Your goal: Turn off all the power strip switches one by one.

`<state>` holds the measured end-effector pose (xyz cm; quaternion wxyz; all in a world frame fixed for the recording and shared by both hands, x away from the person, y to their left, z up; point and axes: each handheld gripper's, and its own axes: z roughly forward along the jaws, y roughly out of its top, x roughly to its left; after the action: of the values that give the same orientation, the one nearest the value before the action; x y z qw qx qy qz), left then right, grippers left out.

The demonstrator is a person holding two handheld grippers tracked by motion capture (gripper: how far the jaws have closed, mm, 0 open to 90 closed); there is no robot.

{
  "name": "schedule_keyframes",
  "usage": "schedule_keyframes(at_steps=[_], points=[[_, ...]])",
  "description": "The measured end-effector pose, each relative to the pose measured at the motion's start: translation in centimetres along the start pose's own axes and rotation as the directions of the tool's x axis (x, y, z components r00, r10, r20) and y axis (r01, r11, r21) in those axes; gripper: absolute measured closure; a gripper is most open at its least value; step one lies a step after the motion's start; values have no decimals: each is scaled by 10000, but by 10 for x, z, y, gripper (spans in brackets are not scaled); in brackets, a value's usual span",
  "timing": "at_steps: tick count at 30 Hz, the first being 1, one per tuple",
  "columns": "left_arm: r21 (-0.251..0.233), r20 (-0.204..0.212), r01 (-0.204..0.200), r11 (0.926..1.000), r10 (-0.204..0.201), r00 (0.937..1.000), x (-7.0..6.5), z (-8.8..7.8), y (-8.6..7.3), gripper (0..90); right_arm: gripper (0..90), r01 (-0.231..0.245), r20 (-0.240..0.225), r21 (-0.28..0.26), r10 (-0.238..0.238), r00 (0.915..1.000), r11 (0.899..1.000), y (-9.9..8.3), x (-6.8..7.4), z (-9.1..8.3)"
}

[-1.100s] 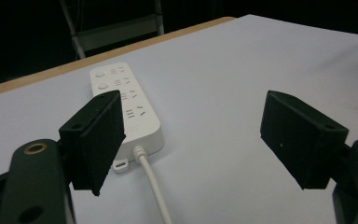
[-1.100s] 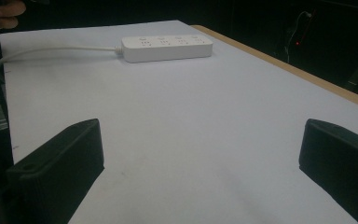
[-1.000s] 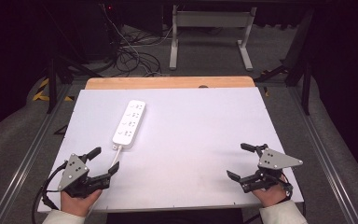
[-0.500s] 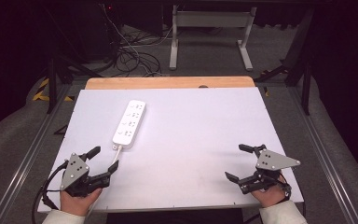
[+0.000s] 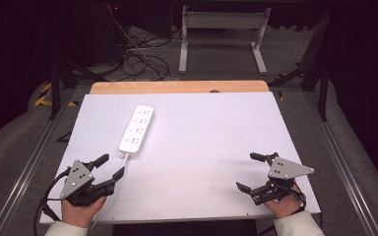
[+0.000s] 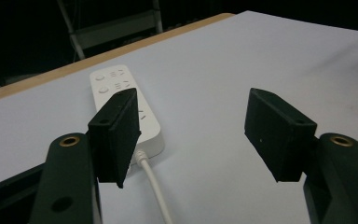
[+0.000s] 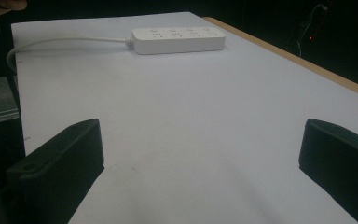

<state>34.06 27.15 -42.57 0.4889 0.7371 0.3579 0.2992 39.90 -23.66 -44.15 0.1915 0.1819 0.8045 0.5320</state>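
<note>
On a white table top (image 5: 202,147) with a wooden strip along its far edge lies a white power strip (image 5: 137,130), left of the middle and lengthwise away from the person, its white cord (image 6: 154,186) leading off the near end toward the front edge. At the near left corner the left gripper (image 5: 109,166) sits with jaws wide and empty, just short of the strip's near end. At the near right corner the right gripper (image 5: 250,172) also has its jaws spread wide, holding nothing, well apart from the strip.
</note>
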Motion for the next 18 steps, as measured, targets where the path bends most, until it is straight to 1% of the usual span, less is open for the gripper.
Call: schedule_keyframes(at_steps=[1, 2, 3, 4, 5, 7, 8, 10, 11, 14, 15, 18], points=[[78, 76, 62, 10000, -63, 10000, 1, 0, 2, 364, 2, -34, -28, 24, 34, 10000, 10000, 0, 0, 0], [194, 358, 218, 9996, -225, 9991, 2, 1, 4, 367, 2, -64, -107, 23, 64, 9999, 10000, -1, 0, 1], [218, 510, 389, 9990, -400, 9979, 3, 1, 5, 378, 2, -118, -177, 59, 119, 9998, 9999, -1, -1, 2], [261, 564, 398, 9989, -413, 9976, 3, 1, 7, 381, 2, -131, -197, 87, 132, 9997, 9999, -1, -1, 3], [356, 523, 424, 9985, -443, 9976, 3, 2, 8, 386, 2, -131, -203, 111, 134, 9997, 9999, -1, -1, 3], [572, 405, 193, 9982, -217, 9989, 4, 3, 12, 421, 2, -126, -232, 94, 128, 9996, 9999, -1, -1, 3], [639, 395, 168, 9978, -194, 9990, 4, 4, 14, 436, 2, -129, -227, 89, 131, 9997, 9999, -1, -1, 3], [671, 372, 161, 9976, -186, 9991, 4, 6, 15, 440, 2, -145, -241, 80, 147, 9996, 9999, -1, -1, 3], [729, 408, 94, 9973, -124, 9991, 6, 8, 19, 441, 2, -153, -253, 73, 155, 9996, 9999, -1, -1, 3], [795, 445, 124, 9968, -159, 9989, 8, 11, 23, 450, 2, -162, -291, 71, 164, 9994, 9998, -1, -1, 3], [819, 493, 291, 9962, -332, 9982, 10, 14, 27, 457, 2, -162, -293, 69, 164, 9994, 9998, -1, -1, 3], [886, 584, 337, 9955, -389, 9975, 12, 17, 32, 463, 2, -168, -306, 64, 170, 9994, 9998, -1, -1, 3]])
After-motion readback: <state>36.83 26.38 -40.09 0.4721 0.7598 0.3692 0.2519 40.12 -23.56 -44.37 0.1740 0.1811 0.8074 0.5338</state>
